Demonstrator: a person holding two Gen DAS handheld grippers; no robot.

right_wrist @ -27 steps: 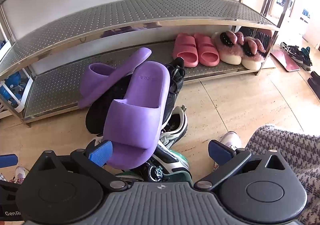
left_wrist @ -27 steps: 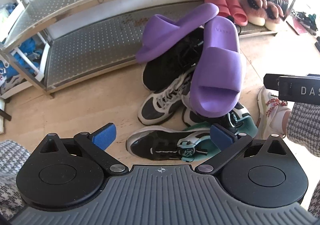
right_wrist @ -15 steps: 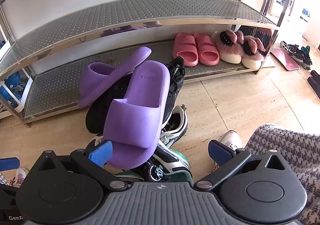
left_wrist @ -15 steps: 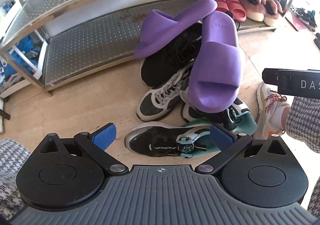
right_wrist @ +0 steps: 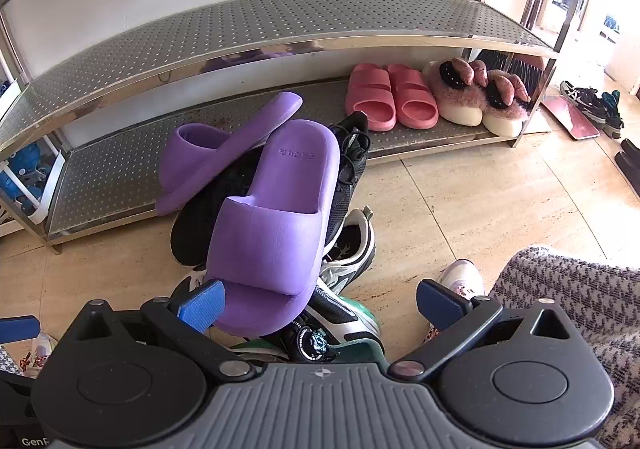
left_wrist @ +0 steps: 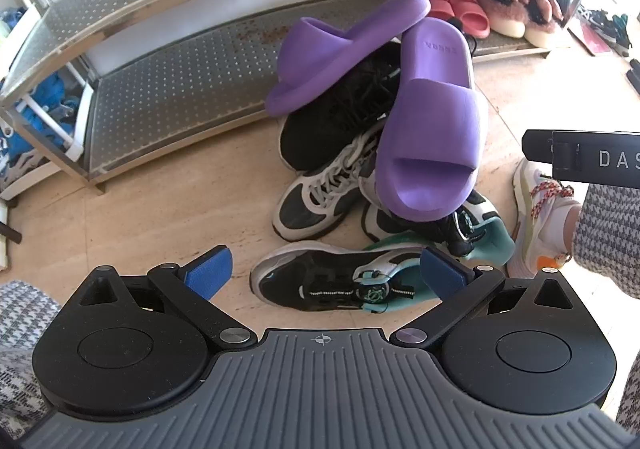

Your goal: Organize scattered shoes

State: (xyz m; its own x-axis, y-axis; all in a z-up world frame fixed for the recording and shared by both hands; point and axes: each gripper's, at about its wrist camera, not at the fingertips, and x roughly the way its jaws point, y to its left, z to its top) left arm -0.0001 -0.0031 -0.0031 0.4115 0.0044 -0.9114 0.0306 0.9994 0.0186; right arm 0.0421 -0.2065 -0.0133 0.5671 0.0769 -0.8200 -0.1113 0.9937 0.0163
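Perforated steel makes up the shoe rack [right_wrist: 280, 25], whose lower shelf [right_wrist: 120, 177] holds a pair of pink slides [right_wrist: 390, 97] and, just beside them at its right end, a pair of fluffy pink slippers [right_wrist: 476, 101]; the rest of that shelf is bare. On the floor [right_wrist: 480, 193] in front lies the pile of scattered shoes: two purple slides [left_wrist: 430, 117] on top of a black sneaker [left_wrist: 340, 121], a black-and-white trainer [left_wrist: 320, 201] and two black-and-teal sneakers [left_wrist: 340, 285]. The left gripper [left_wrist: 326, 269] hangs above the nearest teal sneaker, fingers spread wide and holding nothing. The right gripper [right_wrist: 318, 299] is likewise wide open and empty, one fingertip just beside the nearer purple slide's toe.
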